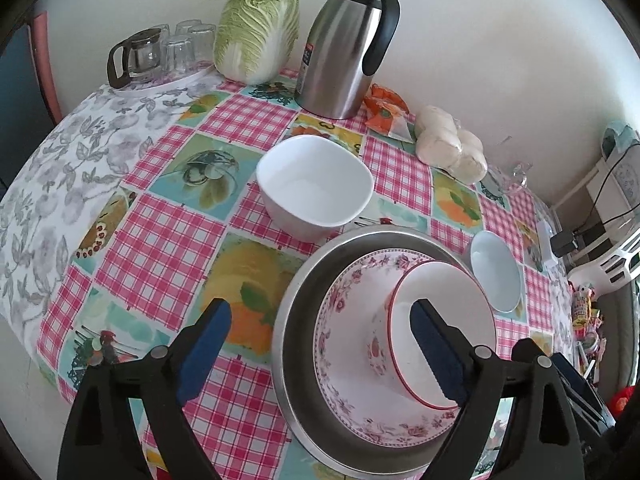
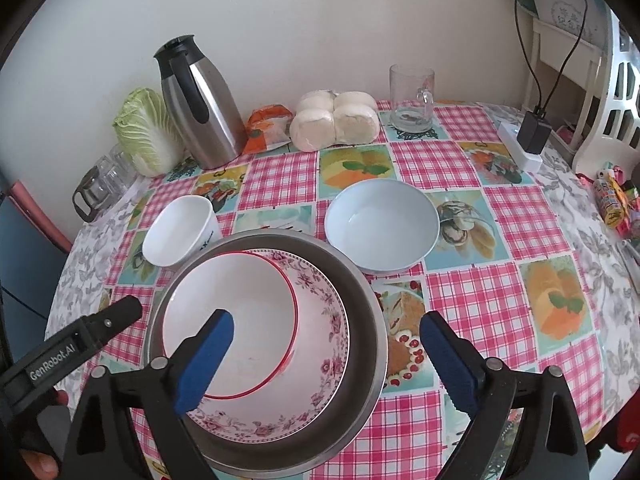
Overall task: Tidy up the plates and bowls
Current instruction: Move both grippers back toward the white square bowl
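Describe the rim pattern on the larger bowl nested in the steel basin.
Pink floral band on the white bowl's rim; clearest in the right wrist view.

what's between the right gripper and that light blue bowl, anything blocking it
Nothing visible. The right gripper is open and empty, and the light blue bowl sits by itself on the tablecloth beyond it. The metal basin with the stacked bowls lies to the gripper's left, beside that path.

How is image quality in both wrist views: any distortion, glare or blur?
Left wrist view: strong fisheye bending, dark corners, soft even daylight, mild sheen on the steel thermos jug; the stacked red-rimmed bowl looks sharp. Right wrist view: same curvature, a pale reflection in the light-blue bowl, edges slightly soft.
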`<state>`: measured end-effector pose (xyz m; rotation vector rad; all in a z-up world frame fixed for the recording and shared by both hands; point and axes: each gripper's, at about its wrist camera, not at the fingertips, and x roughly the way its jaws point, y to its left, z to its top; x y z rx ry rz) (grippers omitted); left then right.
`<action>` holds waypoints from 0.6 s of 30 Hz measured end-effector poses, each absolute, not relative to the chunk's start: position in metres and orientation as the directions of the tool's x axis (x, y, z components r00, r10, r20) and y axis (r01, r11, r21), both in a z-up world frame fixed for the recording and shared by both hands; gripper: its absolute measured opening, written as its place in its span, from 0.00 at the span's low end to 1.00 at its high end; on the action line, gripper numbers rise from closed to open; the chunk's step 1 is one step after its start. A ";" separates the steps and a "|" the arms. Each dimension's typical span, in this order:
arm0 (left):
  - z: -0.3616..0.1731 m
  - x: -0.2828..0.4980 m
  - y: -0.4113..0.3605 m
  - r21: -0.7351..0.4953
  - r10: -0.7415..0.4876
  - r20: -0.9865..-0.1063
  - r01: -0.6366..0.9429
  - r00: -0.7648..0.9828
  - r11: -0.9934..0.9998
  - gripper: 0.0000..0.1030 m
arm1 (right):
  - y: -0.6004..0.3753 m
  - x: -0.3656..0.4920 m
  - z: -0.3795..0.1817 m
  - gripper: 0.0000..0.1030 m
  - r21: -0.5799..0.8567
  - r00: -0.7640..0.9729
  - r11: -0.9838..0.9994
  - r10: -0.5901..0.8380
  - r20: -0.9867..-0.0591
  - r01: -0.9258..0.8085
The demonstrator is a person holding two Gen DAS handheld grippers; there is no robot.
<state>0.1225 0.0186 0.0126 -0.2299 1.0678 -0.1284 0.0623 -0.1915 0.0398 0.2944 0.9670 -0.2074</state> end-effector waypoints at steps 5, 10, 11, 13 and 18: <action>0.012 0.123 0.015 -0.223 -0.197 -0.853 0.005 0.483 0.975 0.92 | -0.190 0.062 0.040 1.00 0.162 0.560 0.942 -0.032 -0.828 0.294; 0.011 0.126 0.020 -0.189 -0.166 -0.853 0.003 0.495 0.982 1.00 | -0.186 0.063 0.038 1.00 0.160 0.563 0.944 -0.032 -0.826 0.288; 0.011 0.128 0.022 -0.187 -0.162 -0.853 -0.001 0.496 0.982 1.00 | -0.185 0.064 0.037 1.00 0.161 0.565 0.945 -0.031 -0.824 0.286; 0.013 0.130 0.028 -0.188 -0.157 -0.850 -0.011 0.504 0.982 1.00 | -0.183 0.065 0.035 1.00 0.153 0.561 0.947 -0.034 -0.827 0.284; 0.019 0.138 0.039 -0.199 -0.154 -0.838 -0.030 0.523 0.980 1.00 | -0.178 0.067 0.033 1.00 0.140 0.558 0.950 -0.042 -0.828 0.280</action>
